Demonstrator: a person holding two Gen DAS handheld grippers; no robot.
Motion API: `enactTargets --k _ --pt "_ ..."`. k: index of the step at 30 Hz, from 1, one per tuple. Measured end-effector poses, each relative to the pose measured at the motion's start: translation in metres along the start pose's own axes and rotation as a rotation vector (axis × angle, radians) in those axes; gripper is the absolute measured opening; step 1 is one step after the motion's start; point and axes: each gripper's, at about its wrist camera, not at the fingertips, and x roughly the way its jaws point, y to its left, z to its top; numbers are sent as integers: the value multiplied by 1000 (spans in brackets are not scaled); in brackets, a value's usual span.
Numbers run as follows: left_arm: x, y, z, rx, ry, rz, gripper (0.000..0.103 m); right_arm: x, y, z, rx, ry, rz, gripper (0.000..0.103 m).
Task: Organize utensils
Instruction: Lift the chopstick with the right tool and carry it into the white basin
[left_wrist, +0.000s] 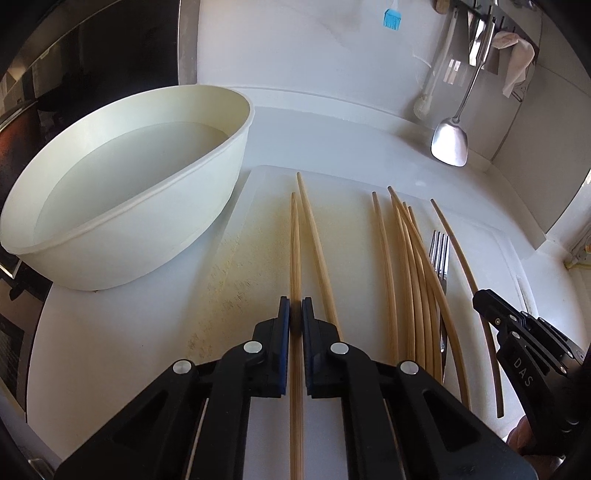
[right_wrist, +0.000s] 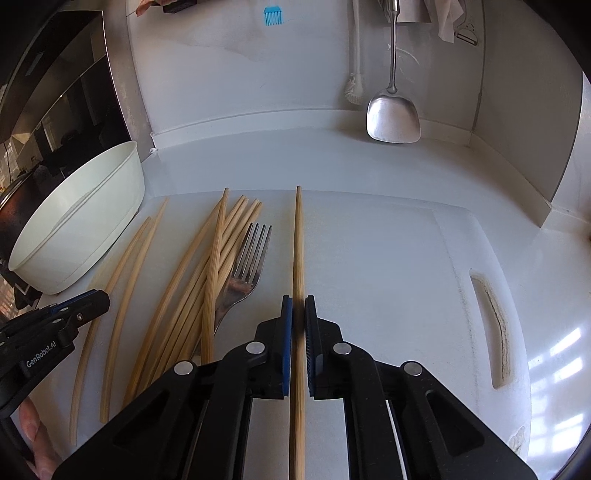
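Left gripper (left_wrist: 296, 308) clamps pale bamboo chopstick (left_wrist: 294, 243); right gripper (right_wrist: 298, 306) clamps another (right_wrist: 298, 240). Lift level, clear of steel fork (right_wrist: 246, 273); white plastic basin (left_wrist: 122, 184) probably destination.

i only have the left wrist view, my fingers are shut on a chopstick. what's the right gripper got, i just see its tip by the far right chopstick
Observer: The right gripper is shut on one chopstick, which lies apart from the pile.
Operator: anything on the board right of that one
Observer: No utensils. Only the cutting board's handle slot near its right edge.
Operator: is the fork buried in the pile
Observer: The fork's tines and neck show, and its handle runs under the loose chopsticks.
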Motion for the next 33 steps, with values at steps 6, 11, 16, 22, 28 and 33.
enactTargets --k 6,11,16,22,28,33 --pt "-20 -2 11 -10 -2 -10 7 -20 -5 10 9 -11 -3 6" --pt "-54 -5 21 -14 -1 -17 7 -48 -6 29 -1 -31 2 6" --pt "-94 -1 36 -26 -31 -12 7 -78 3 53 -26 -60 40 6" --pt "-127 28 58 -83 -62 6 7 -99 43 85 -89 -80 120 6" --pt "-144 82 99 -97 -115 38 7 -97 108 116 -117 -97 203 6" --pt "-130 135 137 -65 -112 25 7 -68 167 136 -77 -78 235 6"
